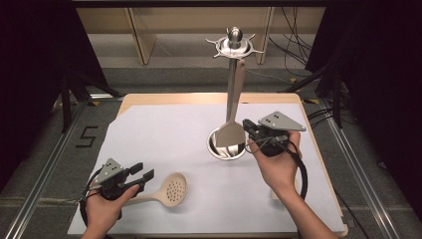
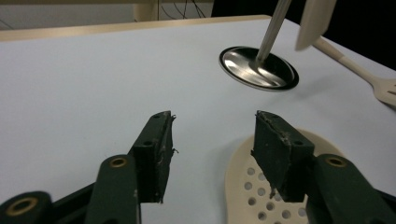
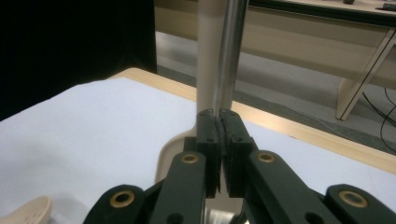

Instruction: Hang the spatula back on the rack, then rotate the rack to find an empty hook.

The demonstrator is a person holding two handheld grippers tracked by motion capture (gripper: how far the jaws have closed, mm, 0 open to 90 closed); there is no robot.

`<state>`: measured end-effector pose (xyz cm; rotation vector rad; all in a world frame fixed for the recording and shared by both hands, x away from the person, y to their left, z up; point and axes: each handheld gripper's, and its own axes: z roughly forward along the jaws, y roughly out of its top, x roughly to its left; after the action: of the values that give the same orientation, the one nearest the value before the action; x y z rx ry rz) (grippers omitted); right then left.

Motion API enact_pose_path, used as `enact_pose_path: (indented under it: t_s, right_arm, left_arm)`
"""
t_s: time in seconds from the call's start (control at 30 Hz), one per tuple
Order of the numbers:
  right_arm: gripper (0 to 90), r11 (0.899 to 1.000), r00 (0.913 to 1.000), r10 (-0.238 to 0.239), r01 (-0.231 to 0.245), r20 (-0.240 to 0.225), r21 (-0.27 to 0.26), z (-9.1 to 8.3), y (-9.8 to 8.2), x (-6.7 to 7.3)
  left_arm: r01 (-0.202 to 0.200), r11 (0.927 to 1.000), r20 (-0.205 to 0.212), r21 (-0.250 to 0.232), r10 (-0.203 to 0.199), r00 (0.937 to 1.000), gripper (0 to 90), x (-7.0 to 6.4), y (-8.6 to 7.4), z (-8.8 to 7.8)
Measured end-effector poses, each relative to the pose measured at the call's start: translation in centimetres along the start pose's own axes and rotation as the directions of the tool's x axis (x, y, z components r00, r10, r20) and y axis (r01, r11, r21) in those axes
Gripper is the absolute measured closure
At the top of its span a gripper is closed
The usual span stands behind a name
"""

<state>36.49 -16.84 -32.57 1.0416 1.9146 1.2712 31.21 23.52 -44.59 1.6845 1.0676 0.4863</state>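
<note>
hanging spatula point(image 1: 232, 130) pinched edge-on by right gripper point(image 1: 250, 130), near the stand point(image 1: 233, 47).
left gripper point(image 1: 145, 174) held open over slotted spoon point(image 1: 171, 190); spatula is best steadied before being let go.

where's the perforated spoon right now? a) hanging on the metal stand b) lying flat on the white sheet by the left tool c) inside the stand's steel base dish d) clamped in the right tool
b: the perforated spoon lies flat on the white sheet next to the left tool, whose jaws stand open over its bowl in the left gripper view, while the turner hangs on the metal stand.
</note>
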Motion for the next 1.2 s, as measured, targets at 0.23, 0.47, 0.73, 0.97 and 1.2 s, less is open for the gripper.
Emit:
enact_pose_path:
  t_s: [0.23,0.47,0.73,0.97,1.2]
  right_arm:
    - [76.4,1.0,0.9995,-0.005,0.004,-0.032,-0.016,-1.9,-1.7,-1.4]
    - [69.0,0.999,0.9987,0.041,-0.04,-0.029,0.037,-3.1,-4.3,-2.8]
    - [64.7,0.999,0.9996,0.023,-0.023,-0.014,0.025,-3.5,-4.9,-4.2]
    - [62.5,1.0,0.9999,0.016,-0.016,-0.004,0.027,-4.0,-5.1,-4.6]
    - [62.4,0.999,0.9997,0.019,-0.019,0.016,0.026,-4.7,-4.9,-5.1]
  left_arm:
    - [-0.003,0.9999,0.001,-0.015,0.003,1.0,65.4,-0.6,0.4,-0.1]
    - [-0.032,0.9994,0.003,-0.015,0.032,0.9995,73.8,-1.0,0.4,-0.4]
    - [-0.09,0.9943,0.012,-0.058,0.09,0.9958,78.3,-1.3,0.8,-0.6]
    - [-0.096,0.991,0.017,-0.094,0.098,0.9951,80.9,-1.0,1.4,-0.4]
    - [-0.109,0.9873,0.013,-0.115,0.111,0.9937,85.4,-1.2,2.8,-0.6]
